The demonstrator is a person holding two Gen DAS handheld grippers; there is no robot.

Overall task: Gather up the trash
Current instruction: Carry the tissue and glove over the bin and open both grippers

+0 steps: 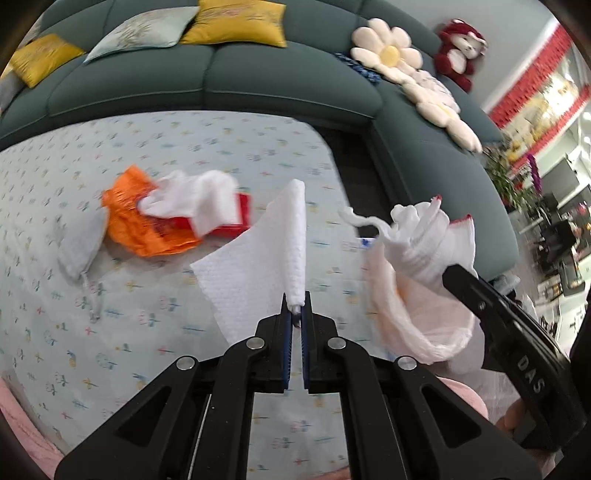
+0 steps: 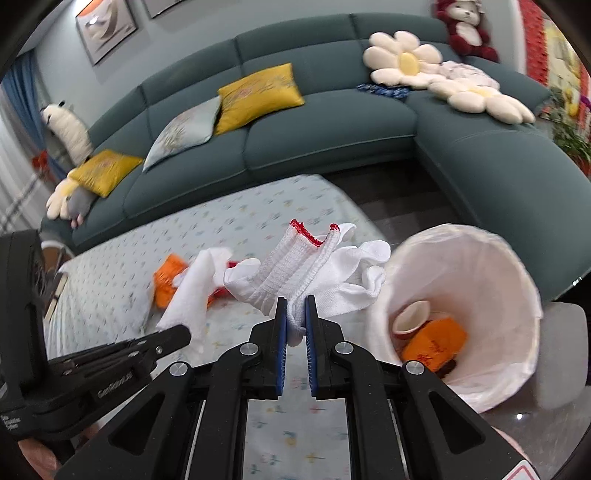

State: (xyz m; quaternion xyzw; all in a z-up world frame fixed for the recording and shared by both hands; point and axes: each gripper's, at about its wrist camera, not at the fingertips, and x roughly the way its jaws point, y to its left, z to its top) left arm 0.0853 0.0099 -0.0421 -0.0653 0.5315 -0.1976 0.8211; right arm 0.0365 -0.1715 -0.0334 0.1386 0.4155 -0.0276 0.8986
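A teal sectional sofa filled the back of the room, with yellow cushions and flower-shaped pillows on its seats and a red plush bear on its corner. In front of the sofa stood a table under a pale floral tablecloth. At the table's right edge, the end farther from the yellow cushions, sat a white-lined trash bin holding a small cup and an orange packet. On the cloth, nearer the sofa, lay an orange wrapper with a crumpled white tissue on top and a grey pouch beside it. Above the table, the right gripper was clamped on a white knit glove with a red cuff, just beside the bin. The left gripper pinched a white paper towel, its jaws closed tight.
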